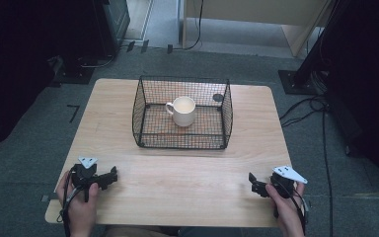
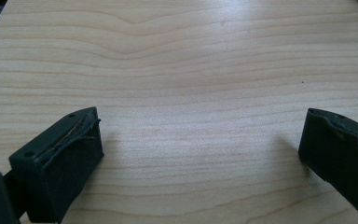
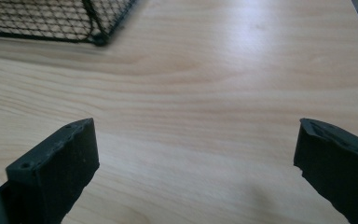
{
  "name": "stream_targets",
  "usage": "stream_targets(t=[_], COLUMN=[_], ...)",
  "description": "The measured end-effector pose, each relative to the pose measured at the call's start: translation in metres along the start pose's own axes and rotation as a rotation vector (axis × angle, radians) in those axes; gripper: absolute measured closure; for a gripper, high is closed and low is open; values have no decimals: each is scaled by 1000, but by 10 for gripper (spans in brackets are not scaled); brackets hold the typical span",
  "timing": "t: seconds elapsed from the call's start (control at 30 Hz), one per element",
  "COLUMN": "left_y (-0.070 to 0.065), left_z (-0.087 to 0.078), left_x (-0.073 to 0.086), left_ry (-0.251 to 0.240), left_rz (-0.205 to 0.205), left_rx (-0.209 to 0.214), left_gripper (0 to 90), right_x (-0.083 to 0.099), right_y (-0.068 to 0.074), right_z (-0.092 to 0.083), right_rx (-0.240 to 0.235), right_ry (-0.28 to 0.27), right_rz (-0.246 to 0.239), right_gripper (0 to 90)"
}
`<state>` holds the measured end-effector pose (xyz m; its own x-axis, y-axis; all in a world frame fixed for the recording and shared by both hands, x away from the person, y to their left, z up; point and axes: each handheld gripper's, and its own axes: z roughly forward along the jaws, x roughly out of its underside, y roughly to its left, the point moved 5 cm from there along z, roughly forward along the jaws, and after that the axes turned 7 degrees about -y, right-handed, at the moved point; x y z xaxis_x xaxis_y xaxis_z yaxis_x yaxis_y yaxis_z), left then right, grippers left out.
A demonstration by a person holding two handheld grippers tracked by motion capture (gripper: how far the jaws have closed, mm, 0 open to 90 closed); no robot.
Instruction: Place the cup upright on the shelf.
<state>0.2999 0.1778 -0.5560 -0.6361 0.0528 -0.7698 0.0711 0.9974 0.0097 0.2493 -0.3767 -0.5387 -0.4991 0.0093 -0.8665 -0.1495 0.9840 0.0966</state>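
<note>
Two hand-held grippers, your left (image 1: 109,177) and right (image 1: 254,183), rest spread wide and empty on the tabletop (image 1: 187,182), well short of the basket (image 1: 150,118). The mug (image 1: 182,110) stands upright inside that basket.

light wooden table (image 1: 177,182) with rounded corners, grey carpet floor (image 1: 24,163) around it, black cables (image 1: 321,128) lying on the floor at the right, dark stand base (image 1: 296,81) at far right, pale wooden furniture (image 1: 256,12) behind, dark curtains at both sides, soft light from above
</note>
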Motion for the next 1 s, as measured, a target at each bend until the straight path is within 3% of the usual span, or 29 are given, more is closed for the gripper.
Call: stream_targets(t=[0.47,0.57,0.67,1.0], left_y=[0,0,0,0], left_z=[0,0,0,0], left_x=[0,0,0,0], left_ry=[0,0,0,0], left_rz=[0,0,0,0], left_rx=[0,0,0,0], left_gripper=[0,0,0,0], right_x=[23,26,28,28], right_y=[-34,-37,-37,-37], right_z=[-6,-7,-9,-8], right_rx=[91,104,104,113], right_ry=[80,122,139,140], right_rz=[36,27,-12,-8], right_gripper=[3,4,3,0])
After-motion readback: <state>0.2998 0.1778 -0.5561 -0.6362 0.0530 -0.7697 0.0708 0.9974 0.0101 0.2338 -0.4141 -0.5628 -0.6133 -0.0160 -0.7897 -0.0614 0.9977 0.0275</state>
